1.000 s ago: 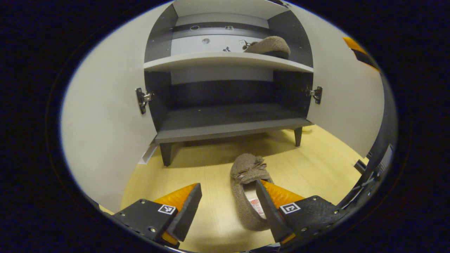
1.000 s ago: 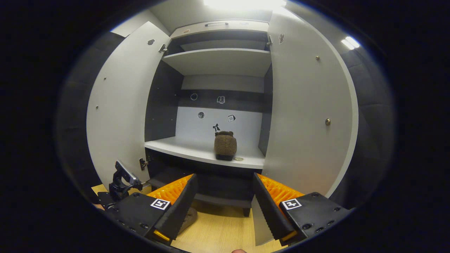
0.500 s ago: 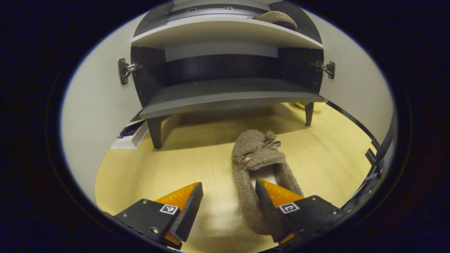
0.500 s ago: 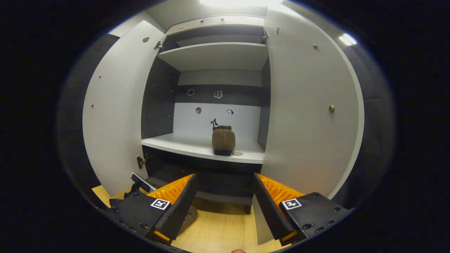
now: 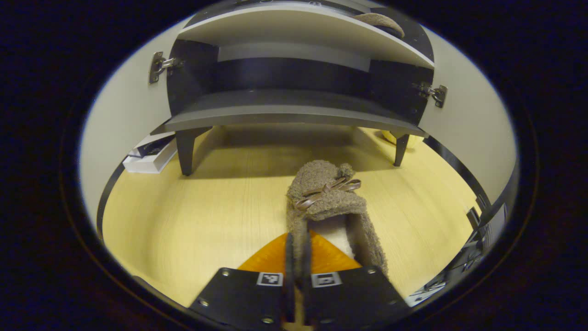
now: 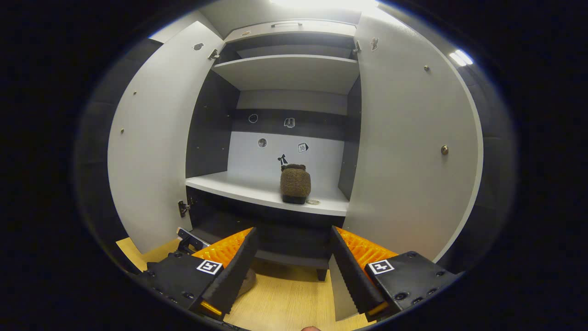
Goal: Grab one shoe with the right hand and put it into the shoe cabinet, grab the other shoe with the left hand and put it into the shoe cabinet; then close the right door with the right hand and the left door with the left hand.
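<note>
Your left gripper (image 5: 297,257), spread half a second ago, now pinches side wall of brown fuzzy slipper with bow (image 5: 327,202), lower centre, on wooden floor (image 5: 193,216). Grasp made; lift into grey shoe cabinet (image 5: 285,112). Right gripper (image 6: 290,262) spread, empty; second fuzzy slipper (image 6: 295,184) on middle shelf.

Slipper (image 5: 328,202) looks like fuzzy, rough brown fleece with a glossy bow. Floor (image 5: 216,207) is pale wood-look laminate, smooth. Cabinet doors (image 6: 404,151) matt white; hinges (image 5: 158,66) probably shiny metal.

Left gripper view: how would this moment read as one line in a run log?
left tool: shut on floor slipper's side wall | right tool: open, idle | other slipper: on cabinet shelf | both doors: open
</note>
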A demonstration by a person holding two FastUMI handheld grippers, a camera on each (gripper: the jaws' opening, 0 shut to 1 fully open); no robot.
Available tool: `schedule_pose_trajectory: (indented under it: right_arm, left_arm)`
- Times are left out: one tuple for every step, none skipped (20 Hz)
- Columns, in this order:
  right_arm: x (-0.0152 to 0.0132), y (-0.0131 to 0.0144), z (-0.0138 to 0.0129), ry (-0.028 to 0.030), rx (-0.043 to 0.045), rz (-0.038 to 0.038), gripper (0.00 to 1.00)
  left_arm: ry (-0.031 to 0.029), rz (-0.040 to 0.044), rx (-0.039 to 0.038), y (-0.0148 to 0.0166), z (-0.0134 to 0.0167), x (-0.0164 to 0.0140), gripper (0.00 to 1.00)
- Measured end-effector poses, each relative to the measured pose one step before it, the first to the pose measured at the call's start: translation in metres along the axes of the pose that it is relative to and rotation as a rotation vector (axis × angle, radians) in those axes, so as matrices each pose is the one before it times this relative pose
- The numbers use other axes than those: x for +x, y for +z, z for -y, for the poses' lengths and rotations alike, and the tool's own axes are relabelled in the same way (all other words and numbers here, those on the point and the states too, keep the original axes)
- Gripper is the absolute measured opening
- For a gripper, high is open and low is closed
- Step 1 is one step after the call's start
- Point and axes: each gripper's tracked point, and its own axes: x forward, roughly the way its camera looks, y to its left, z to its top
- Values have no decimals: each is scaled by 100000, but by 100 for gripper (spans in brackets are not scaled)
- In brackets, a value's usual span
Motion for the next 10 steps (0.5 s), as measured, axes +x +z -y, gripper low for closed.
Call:
schedule_pose_trajectory:
  right_arm:
    - [14,32,-118,179,39,129,99]
    - [-42,68,-123,216,199,-52,99]
    - [-54,150,-143,322,317,67,99]
    - [-64,155,-176,178,217,355,99]
    - [-144,244,-147,258,-86,614,99]
    - [-129,116,-145,111,-266,456,99]
    - [-207,151,-142,164,-290,415,99]
    - [-158,158,-133,170,-206,466,99]
    - [-173,120,-99,202,58,377,99]
    - [-146,-22,-154,236,331,322,99]
  left_arm:
    - [529,949,1368,359,48,-135,6]
    - [1261,23,353,205,-490,390,6]
    - [-233,857,24,283,-94,-465,2]
    - [-475,1465,-737,385,252,-234,2]
    - [137,1207,-90,441,21,-257,2]
    - [564,1366,117,184,-284,-147,2]
    - [554,981,-105,336,-53,-172,7]
    - [557,1491,-179,382,-21,-643,2]
    - [288,1306,-549,49,-90,-209,2]
    - [206,1688,-507,458,-86,-259,2]
